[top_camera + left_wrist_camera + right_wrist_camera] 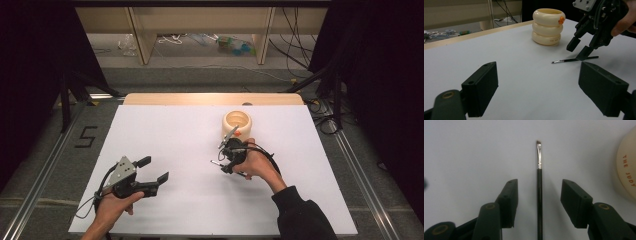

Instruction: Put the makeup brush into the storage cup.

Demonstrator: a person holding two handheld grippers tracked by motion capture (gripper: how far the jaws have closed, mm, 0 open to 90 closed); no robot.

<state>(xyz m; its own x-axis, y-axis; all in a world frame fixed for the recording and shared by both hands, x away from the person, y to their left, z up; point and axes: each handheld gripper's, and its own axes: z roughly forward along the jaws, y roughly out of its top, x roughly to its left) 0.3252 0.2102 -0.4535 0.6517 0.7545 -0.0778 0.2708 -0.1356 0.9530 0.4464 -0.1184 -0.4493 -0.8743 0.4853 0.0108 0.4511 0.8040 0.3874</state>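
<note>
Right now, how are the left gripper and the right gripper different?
The left gripper is held above bare table with nothing between its jaws; the right gripper straddles a thin black brush lying flat, with gaps on both sides of the handle. The left gripper's jaws stand wide apart; the right gripper's stand narrower. The right gripper is beside the cream ringed holder; the left gripper is far from it. Both have black jaws and grip nothing.
</note>
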